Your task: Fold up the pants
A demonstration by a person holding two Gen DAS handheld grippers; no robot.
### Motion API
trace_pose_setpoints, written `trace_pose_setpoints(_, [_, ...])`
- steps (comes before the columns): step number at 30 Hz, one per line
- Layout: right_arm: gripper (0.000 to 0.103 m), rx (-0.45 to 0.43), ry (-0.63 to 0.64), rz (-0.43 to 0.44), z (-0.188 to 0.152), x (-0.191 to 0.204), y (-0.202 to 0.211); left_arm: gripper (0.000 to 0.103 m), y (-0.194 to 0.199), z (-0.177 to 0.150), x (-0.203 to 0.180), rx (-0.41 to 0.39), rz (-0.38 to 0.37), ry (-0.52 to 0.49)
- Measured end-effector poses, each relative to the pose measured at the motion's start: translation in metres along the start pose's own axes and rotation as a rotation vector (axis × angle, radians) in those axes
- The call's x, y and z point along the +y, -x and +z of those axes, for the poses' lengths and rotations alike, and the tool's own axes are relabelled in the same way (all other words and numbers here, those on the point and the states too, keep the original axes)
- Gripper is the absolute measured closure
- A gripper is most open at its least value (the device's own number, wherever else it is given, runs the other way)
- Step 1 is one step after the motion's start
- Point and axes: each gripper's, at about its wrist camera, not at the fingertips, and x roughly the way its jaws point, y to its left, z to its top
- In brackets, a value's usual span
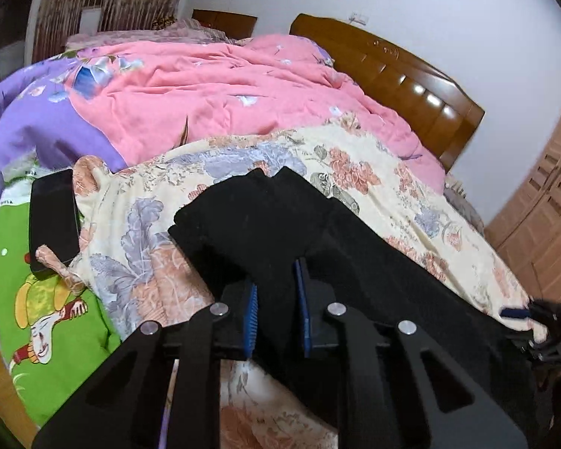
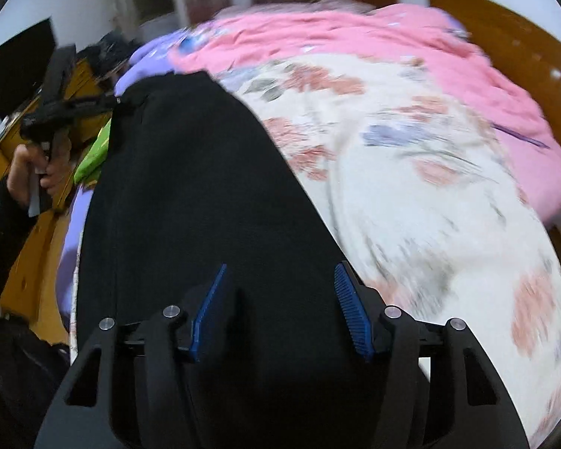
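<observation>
Left wrist view: left gripper (image 1: pixel 276 299) fingers narrow, pinching a fold of the black pants (image 1: pixel 265 217), which lie on the floral bedsheet (image 1: pixel 374 179). Black phone (image 1: pixel 54 220) at left.
Right wrist view: right gripper (image 2: pixel 280 310) fingers wide, over the pants (image 2: pixel 190 187); blurred, contact unclear.

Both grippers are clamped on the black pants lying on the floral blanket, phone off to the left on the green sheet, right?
Not quite. Only the left gripper is shut on the black pants. The right wrist view shows the right gripper open, its jaws spread wide over the fabric. The floral blanket and the phone on the green sheet are as you say.
</observation>
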Motion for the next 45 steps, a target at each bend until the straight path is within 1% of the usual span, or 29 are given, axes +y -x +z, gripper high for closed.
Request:
trace_pose_setpoints(2, [0.045, 0.014, 0.019, 0.037, 0.009, -0.001, -0.013, 0.086, -0.005, 0.001, 0.002, 0.019, 0.004, -0.009])
trace_pose_setpoints(4, [0.052, 0.031, 0.028, 0.089, 0.012, -0.003, -0.023, 0.086, -0.012, 0.002, 0.007, 0.039, -0.002, -0.005])
trace_pose_setpoints(6, [0.055, 0.064, 0.048, 0.091, 0.011, -0.001, -0.033, 0.085, -0.014, 0.001, 0.008, 0.047, -0.011, -0.004])
trace_pose_setpoints(8, [0.055, 0.056, 0.055, 0.097, 0.011, -0.002, -0.031, 0.083, -0.016, 0.001, 0.008, 0.053, -0.017, -0.012])
trace_pose_setpoints(12, [0.056, 0.039, -0.01, 0.126, 0.012, -0.018, -0.031, 0.082, -0.021, 0.002, 0.011, 0.059, -0.03, -0.014])
trace_pose_setpoints(14, [0.058, 0.031, -0.012, 0.134, 0.011, -0.019, -0.031, 0.082, -0.024, 0.001, 0.011, 0.063, -0.031, -0.008])
trace_pose_setpoints(15, [0.066, 0.027, -0.006, 0.128, 0.01, -0.018, -0.032, 0.083, -0.025, 0.001, 0.011, 0.063, -0.031, -0.009])
trace_pose_setpoints(16, [0.085, 0.024, 0.009, 0.121, 0.009, -0.015, -0.031, 0.085, -0.025, 0.001, 0.011, 0.058, -0.029, -0.014])
trace_pose_setpoints(17, [0.086, 0.029, 0.022, 0.128, 0.008, -0.012, -0.031, 0.086, -0.023, 0.001, 0.008, 0.05, -0.025, -0.025])
trace_pose_setpoints(18, [0.088, 0.025, 0.038, 0.114, 0.008, -0.008, -0.031, 0.086, -0.02, 0.001, 0.005, 0.036, -0.019, -0.038])
trace_pose_setpoints(19, [0.092, 0.017, 0.072, 0.075, 0.007, 0.0, -0.03, 0.086, -0.015, 0.002, 0.001, 0.012, -0.013, -0.055])
trace_pose_setpoints(20, [0.093, 0.009, 0.089, 0.05, 0.007, 0.004, -0.028, 0.087, -0.01, 0.004, -0.003, -0.008, -0.012, -0.067])
trace_pose_setpoints(22, [0.094, -0.017, 0.113, 0.005, 0.008, 0.012, -0.02, 0.087, 0.003, 0.008, -0.012, -0.058, -0.017, -0.084])
trace_pose_setpoints(23, [0.095, -0.038, 0.122, -0.003, 0.009, 0.015, -0.012, 0.087, 0.01, 0.011, -0.016, -0.079, -0.027, -0.088])
trace_pose_setpoints(24, [0.095, -0.065, 0.13, -0.01, 0.01, 0.018, -0.001, 0.087, 0.019, 0.014, -0.022, -0.109, -0.045, -0.101])
trace_pose_setpoints(26, [0.096, -0.092, 0.142, -0.05, 0.013, 0.02, 0.01, 0.087, 0.028, 0.018, -0.032, -0.148, -0.054, -0.137])
trace_pose_setpoints(27, [0.096, -0.1, 0.141, -0.069, 0.014, 0.018, 0.014, 0.087, 0.027, 0.018, -0.035, -0.158, -0.044, -0.155])
trace_pose_setpoints(28, [0.096, -0.099, 0.128, -0.079, 0.016, 0.013, 0.015, 0.087, 0.023, 0.019, -0.036, -0.146, -0.031, -0.161])
trace_pose_setpoints(30, [0.096, -0.085, 0.104, -0.1, 0.016, 0.004, 0.006, 0.087, 0.007, 0.018, -0.03, -0.108, -0.014, -0.14])
trace_pose_setpoints(33, [0.095, -0.034, 0.076, -0.075, 0.012, -0.003, -0.019, 0.087, -0.028, 0.004, -0.012, 0.007, 0.039, -0.075])
trace_pose_setpoints(34, [0.094, -0.016, 0.062, -0.062, 0.009, -0.005, -0.028, 0.087, -0.031, 0.0, -0.007, 0.015, 0.034, -0.059])
trace_pose_setpoints(36, [0.092, -0.038, 0.021, -0.036, 0.007, -0.009, -0.028, 0.085, -0.034, -0.002, 0.001, 0.02, 0.011, -0.042])
trace_pose_setpoints(37, [0.081, -0.038, -0.016, -0.03, 0.007, -0.015, -0.025, 0.083, -0.034, -0.002, 0.005, 0.02, -0.006, -0.037])
trace_pose_setpoints(38, [0.077, -0.041, -0.047, -0.026, 0.007, -0.021, -0.021, 0.08, -0.034, 0.0, 0.006, 0.023, -0.011, -0.035])
trace_pose_setpoints(39, [0.074, -0.053, -0.071, -0.026, 0.005, -0.025, -0.014, 0.079, -0.035, 0.002, 0.007, 0.026, -0.015, -0.037])
trace_pose_setpoints(40, [0.074, -0.077, -0.09, -0.022, 0.002, -0.029, -0.004, 0.077, -0.034, 0.002, 0.007, 0.027, -0.01, -0.049])
trace_pose_setpoints(42, [0.072, -0.108, -0.113, -0.019, -0.009, -0.034, 0.016, 0.077, -0.033, 0.004, 0.006, 0.026, -0.006, -0.06])
trace_pose_setpoints(44, [0.057, -0.096, -0.121, -0.043, -0.028, -0.038, 0.029, 0.079, -0.035, 0.003, 0.006, 0.031, -0.014, -0.059])
trace_pose_setpoints(45, [0.046, -0.081, -0.131, -0.069, -0.041, -0.042, 0.034, 0.079, -0.035, 0.002, 0.006, 0.03, -0.016, -0.055])
